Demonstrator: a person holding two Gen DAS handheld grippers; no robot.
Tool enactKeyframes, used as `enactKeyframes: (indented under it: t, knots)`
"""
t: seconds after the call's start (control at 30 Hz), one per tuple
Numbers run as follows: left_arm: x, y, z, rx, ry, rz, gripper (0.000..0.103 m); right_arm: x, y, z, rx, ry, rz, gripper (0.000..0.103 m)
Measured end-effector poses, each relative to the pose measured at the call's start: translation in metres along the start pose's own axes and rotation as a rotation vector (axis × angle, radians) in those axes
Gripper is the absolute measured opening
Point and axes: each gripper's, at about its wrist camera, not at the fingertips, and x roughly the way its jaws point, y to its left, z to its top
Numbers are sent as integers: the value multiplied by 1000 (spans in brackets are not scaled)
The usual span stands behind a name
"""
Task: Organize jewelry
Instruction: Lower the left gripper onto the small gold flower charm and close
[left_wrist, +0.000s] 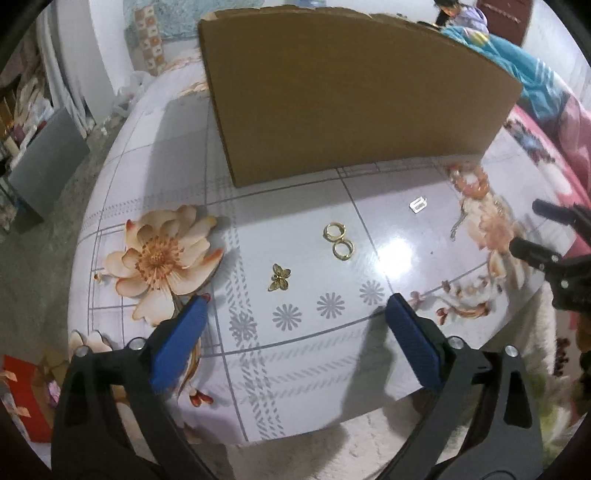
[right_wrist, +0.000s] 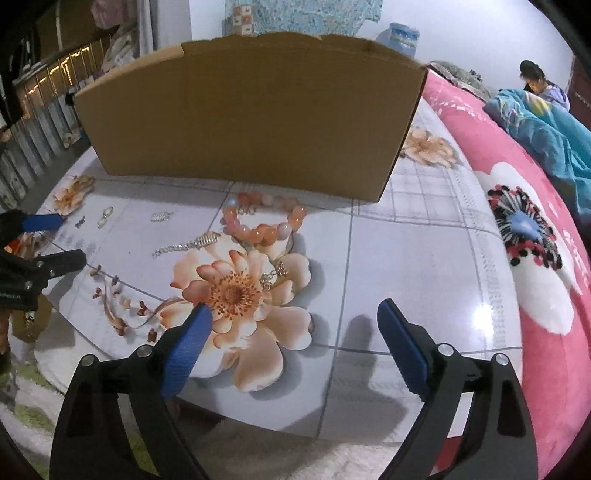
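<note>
While both grippers hover low over the near edge of the desk (left_wrist: 303, 369), neither holds anything. Left gripper (left_wrist: 295, 310): blue-padded fingers (left_wrist: 181, 343) spread wide, released, nothing between them. Right gripper (right_wrist: 293, 314): fingers (right_wrist: 402, 350) likewise spread and empty.

Desk surface is glossy, pale, printed with large peach flowers. A cardboard box (left_wrist: 351, 96) stands at 12 o'clock in both views, its brown side wall facing the cameras; contents hidden.

Left wrist view:
- gold butterfly charm (left_wrist: 279, 277) lies flat just ahead of the left gripper, about 12 o'clock from the gap between the fingers.
- two gold hoop earrings (left_wrist: 338, 241) at 1 o'clock from the charm, touching each other or nearly so.
- small silver piece (left_wrist: 419, 205) farther on at 1 o'clock, apart from the hoops.
- right gripper's black frame enters at 3 o'clock.

Right wrist view:
- bead bracelet (right_wrist: 264, 221) of orange-pink beads lies near the box's base, at 11 o'clock from the right gripper.
- silver chain (right_wrist: 184, 245) at 9 o'clock of the bracelet, just beside it.
- thin gold chain (right_wrist: 273, 275) rests on the printed flower, just below the bracelet.
- left gripper shows at 9 o'clock.

A pink floral blanket (right_wrist: 517, 240) borders the desk at 3 o'clock.
</note>
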Motion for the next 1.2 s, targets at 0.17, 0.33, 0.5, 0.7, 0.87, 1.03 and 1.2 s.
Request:
enactKeyframes:
  t: [0.17,0.33,0.5,0.7,0.87,1.03,1.2]
  knots:
    - [0,-3,-4,-4,-46,-1,95,3,0,-2,11,-11,-6,96]
    - [-2,-4,-5,-4,-69,4,95,5,-7,-2,40,-17,22,97]
    - [-2,-5,-6,-10,-67,11,96,6,-8,-1,42,-16,30,97]
    - [-2,-6,-6,-1,-63,5,96,2,-9,-6,24,-58,44,97]
    - [-2,-4,-5,30,-75,-15,96,-30,-10,-13,47,-204,91,97]
    - [-11,-1,-7,36,-130,-41,94,-36,-2,-21,63,-235,233,90]
    - [-28,-3,-5,68,-199,-57,73,-28,19,-22,33,-223,297,73]
